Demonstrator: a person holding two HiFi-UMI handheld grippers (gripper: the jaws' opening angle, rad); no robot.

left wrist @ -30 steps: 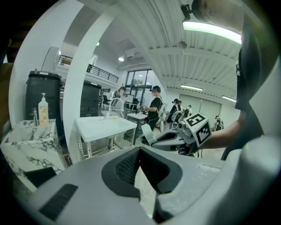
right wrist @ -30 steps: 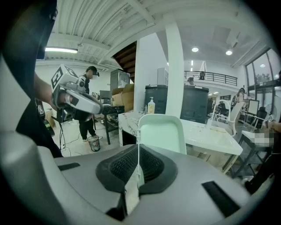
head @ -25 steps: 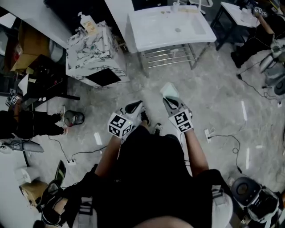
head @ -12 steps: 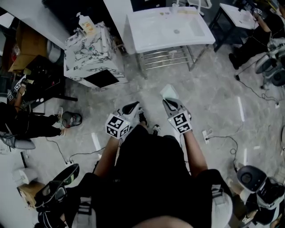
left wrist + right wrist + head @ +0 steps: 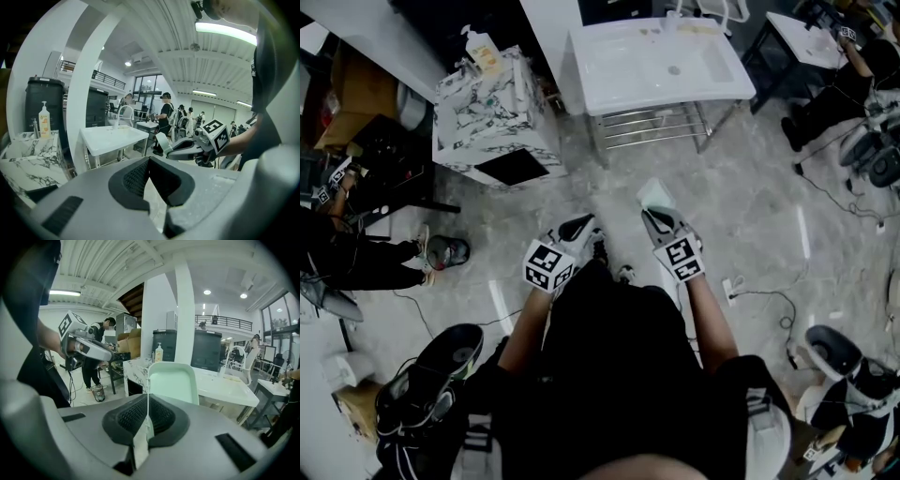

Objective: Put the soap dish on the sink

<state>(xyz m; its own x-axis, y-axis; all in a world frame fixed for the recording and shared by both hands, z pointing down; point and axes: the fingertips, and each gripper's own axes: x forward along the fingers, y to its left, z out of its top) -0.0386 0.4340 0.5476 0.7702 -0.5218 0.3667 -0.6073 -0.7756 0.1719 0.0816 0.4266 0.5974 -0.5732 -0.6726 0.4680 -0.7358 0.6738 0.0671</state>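
Standing on the marble floor [image 5: 750, 206], well short of the sink [image 5: 619, 80], we hold a gripper in each hand out in front of us. Our right gripper [image 5: 659, 217] has its jaws closed tight on the dish [image 5: 655, 194]. Its own view shows the two pads pinching one thin edge of the pale green dish, which stands upright above them with its hollow side toward the camera. So the dish is in the air, clamped in our right gripper, well apart from the sink.

Our left gripper [image 5: 581, 229] is level with the right one and just beside it, with a gap between the two. In its own view the pads meet at their tips and we see only floor through the wedge below them, so its jaws are together with nothing in them.

The sink is white, with a drain in the middle of its basin and a faucet [image 5: 123, 112] at its far edge. It stands on a chrome rack [image 5: 652, 122]. To the left of the sink, near it, is a marble-patterned cabinet [image 5: 492, 108] with a pump bottle [image 5: 485, 47] on top at its far corner. Other people are around the edges of the room, one of them at the left near a small bin [image 5: 448, 251].
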